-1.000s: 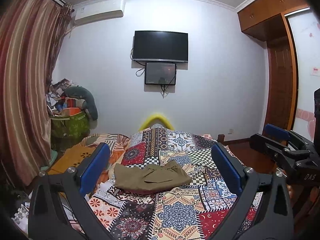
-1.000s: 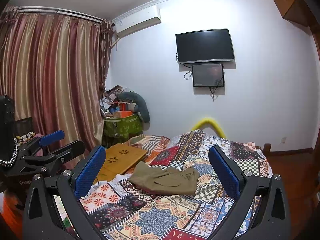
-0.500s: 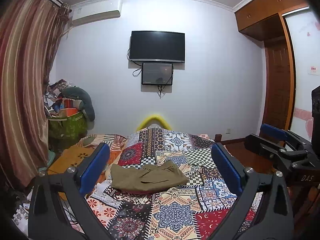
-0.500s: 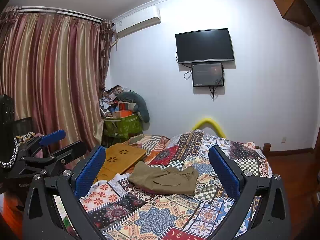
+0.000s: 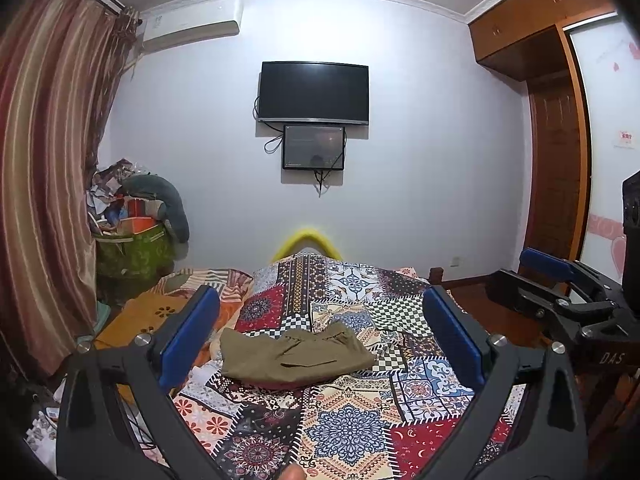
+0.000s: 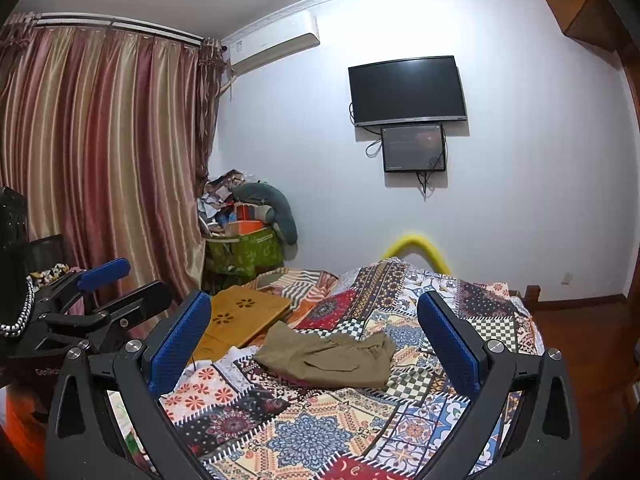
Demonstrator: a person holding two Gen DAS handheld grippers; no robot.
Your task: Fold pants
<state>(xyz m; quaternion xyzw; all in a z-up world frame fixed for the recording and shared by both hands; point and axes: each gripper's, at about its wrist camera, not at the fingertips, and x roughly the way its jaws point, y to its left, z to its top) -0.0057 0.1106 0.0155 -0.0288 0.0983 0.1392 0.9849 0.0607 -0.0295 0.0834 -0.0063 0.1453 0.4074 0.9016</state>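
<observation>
Olive-brown pants (image 5: 292, 356) lie in a loose folded heap on the patchwork quilt (image 5: 348, 436) of a bed, near its middle. In the right wrist view the same pants (image 6: 332, 360) rest beside a wooden lap desk. My left gripper (image 5: 320, 336) is open, held well back from the pants and above the quilt, with nothing between its blue pads. My right gripper (image 6: 316, 340) is open too, equally far back and empty. Each gripper shows in the other's view: the right gripper (image 5: 560, 288) at the right edge, the left gripper (image 6: 100, 292) at the left edge.
A wooden lap desk (image 6: 240, 320) lies on the bed's left side. A full green bin (image 5: 132, 252) stands in the corner by the striped curtains (image 6: 100, 160). A television (image 5: 314, 94) and a small screen hang on the far wall. A wooden wardrobe (image 5: 556, 140) is on the right.
The left wrist view has risen and pulled back a little, so the pants sit lower and slightly left. The right wrist view is nearly unchanged. Both grippers stay open.
</observation>
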